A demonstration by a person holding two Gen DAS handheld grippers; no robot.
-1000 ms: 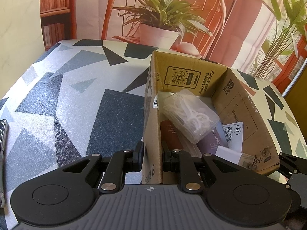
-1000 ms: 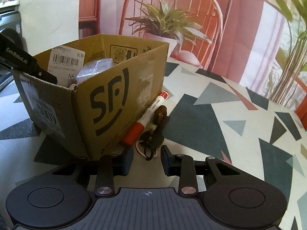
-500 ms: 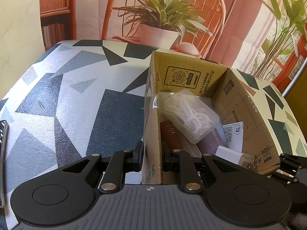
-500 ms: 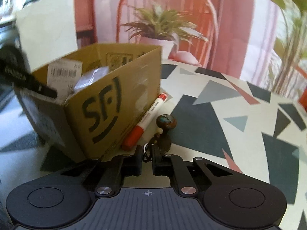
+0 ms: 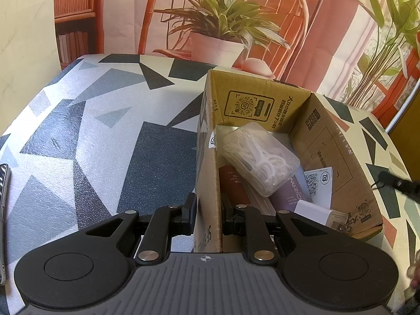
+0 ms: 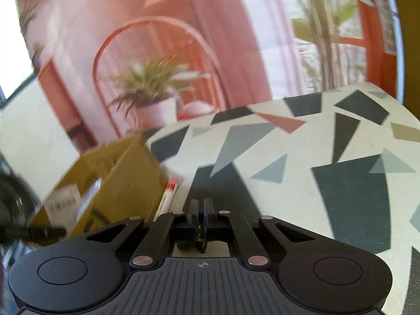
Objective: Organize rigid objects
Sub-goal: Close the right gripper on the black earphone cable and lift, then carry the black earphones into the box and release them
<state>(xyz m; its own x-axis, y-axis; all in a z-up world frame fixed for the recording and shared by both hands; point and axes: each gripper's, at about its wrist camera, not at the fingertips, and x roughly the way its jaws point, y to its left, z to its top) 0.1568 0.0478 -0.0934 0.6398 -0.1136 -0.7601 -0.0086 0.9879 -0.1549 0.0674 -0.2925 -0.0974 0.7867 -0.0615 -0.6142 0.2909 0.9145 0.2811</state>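
An open cardboard box (image 5: 338,155) stands on the patterned table. It holds a clear plastic case (image 5: 260,160), a maroon item (image 5: 232,183), a purple item (image 5: 291,197) and a white charger (image 5: 323,214). My left gripper (image 5: 208,211) is shut on the box's near left wall. My right gripper (image 6: 200,211) is shut on a dark keychain, of which only a small part (image 6: 202,245) shows below the fingers; it is lifted and tilted to the right of the box (image 6: 110,181). A red and white marker (image 6: 168,197) lies beside the box.
A phone edge (image 5: 4,210) lies at the table's left side. A potted plant (image 5: 218,42) and a chair stand behind the table. The table top (image 6: 328,157) stretches out to the right of the box.
My right gripper closed on the keychain beside the box and lifted it, swinging up and tilting. My left gripper kept its hold on the box wall.
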